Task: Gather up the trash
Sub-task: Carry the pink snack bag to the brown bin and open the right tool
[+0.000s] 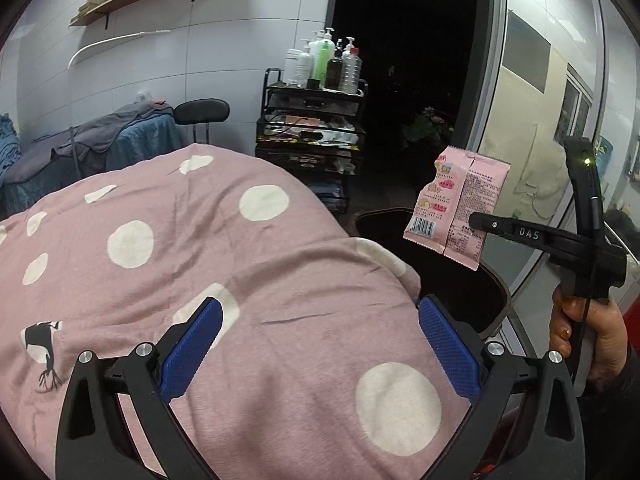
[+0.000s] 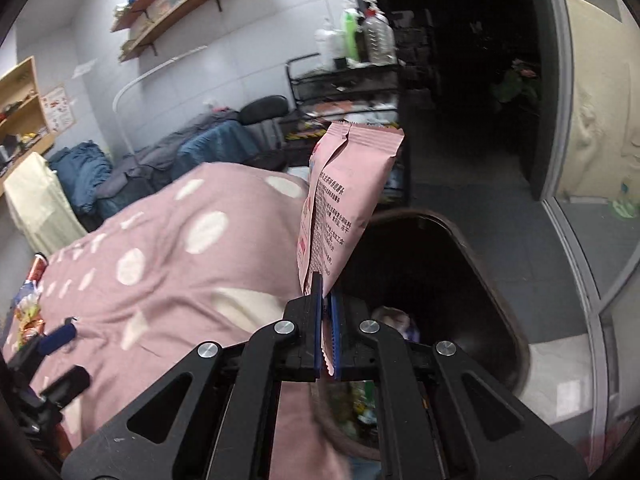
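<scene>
My right gripper [image 2: 327, 300] is shut on a pink snack wrapper [image 2: 340, 204] and holds it upright above the dark trash bin [image 2: 492, 280], which has some trash inside. In the left wrist view the same wrapper [image 1: 456, 208] hangs from the right gripper [image 1: 480, 222] over the bin [image 1: 496, 284] beside the bed. My left gripper [image 1: 320, 344] is open and empty, low over the pink polka-dot blanket [image 1: 200, 280].
More wrappers and a can [image 2: 34, 280] lie at the blanket's left edge, next to the left gripper [image 2: 60, 356]. A black cart with bottles [image 1: 316, 120] stands behind the bed. A glass partition [image 1: 540, 120] is to the right of the bin.
</scene>
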A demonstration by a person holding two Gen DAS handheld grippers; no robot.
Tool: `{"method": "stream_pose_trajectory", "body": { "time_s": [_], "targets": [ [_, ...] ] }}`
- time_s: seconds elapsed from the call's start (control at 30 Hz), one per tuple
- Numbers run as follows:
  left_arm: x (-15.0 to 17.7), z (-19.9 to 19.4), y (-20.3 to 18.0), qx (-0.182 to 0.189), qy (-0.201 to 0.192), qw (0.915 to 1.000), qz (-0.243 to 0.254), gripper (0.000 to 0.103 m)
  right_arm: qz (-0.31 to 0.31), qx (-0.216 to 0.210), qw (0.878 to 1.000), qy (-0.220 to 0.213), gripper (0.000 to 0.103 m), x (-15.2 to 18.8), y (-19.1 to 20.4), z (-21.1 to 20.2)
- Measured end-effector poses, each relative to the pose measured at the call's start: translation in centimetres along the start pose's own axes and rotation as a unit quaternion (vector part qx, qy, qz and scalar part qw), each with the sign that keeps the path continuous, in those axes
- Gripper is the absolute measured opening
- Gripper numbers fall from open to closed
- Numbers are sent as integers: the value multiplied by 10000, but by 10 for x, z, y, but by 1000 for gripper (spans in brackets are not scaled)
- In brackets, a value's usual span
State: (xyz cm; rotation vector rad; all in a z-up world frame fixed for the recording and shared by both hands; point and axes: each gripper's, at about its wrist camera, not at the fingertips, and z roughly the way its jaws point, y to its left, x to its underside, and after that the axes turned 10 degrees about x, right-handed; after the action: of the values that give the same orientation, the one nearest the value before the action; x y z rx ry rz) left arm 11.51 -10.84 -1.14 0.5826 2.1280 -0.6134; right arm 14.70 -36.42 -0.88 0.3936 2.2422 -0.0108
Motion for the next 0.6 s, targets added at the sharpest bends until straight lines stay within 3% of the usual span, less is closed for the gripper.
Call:
{"method": "stream_pose_trajectory", "body": {
  "time_s": [0.23, 0.4, 0.43, 0.5, 0.53, 0.57, 0.6],
  "targets": [
    [0, 16, -26, 205, 111, 9996, 165, 97, 177, 374, 9982, 445, 5, 16, -50, 26],
    [2, 19, -38, 236, 144, 9993, 249, 97, 240, 537, 9963, 625, 8, 26, -62, 40],
    [3, 18, -39, 236, 142, 9993, 246, 97, 268, 536, 9958, 691, 13, 28, -65, 44],
    [2, 18, -40, 244, 140, 9994, 223, 97, 332, 590, 9945, 799, 39, 32, -66, 48],
    [2, 18, -41, 246, 140, 9994, 214, 97, 384, 614, 9942, 790, 62, 35, -68, 49],
    [3, 17, -42, 243, 136, 9994, 210, 97, 415, 645, 9943, 747, 72, 37, -69, 48],
    [3, 17, -42, 237, 133, 9994, 205, 97, 422, 667, 9943, 717, 73, 39, -70, 47]
  ]
}}
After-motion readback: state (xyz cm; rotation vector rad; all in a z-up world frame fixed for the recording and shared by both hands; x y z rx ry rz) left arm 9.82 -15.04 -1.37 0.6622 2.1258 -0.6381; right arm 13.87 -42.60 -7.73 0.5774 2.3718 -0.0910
